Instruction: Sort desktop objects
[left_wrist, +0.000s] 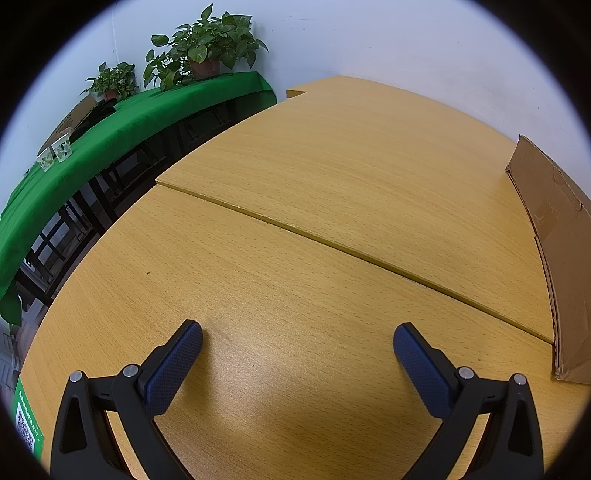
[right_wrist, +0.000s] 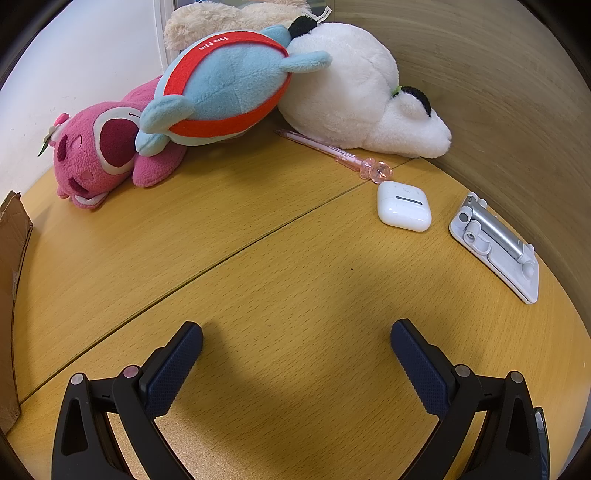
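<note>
Both the left tongs (left_wrist: 297, 334) and right tongs (right_wrist: 296, 332) were found spread and empty above the surface (right_wrist: 258, 280). The earbud case (right_wrist: 404, 206) was noted at one o'clock, just beside the pink pen (right_wrist: 332, 153). A square, centred approach across its narrow sides was judged advisable, its smooth shell being liable to slip.

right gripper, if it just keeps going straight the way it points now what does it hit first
Probably bare wooden desk first. The open right gripper aims between the pink plush bear on one side and the white earbuds case on the other; further on lies the blue and red plush toy. Depth is unclear.
</note>
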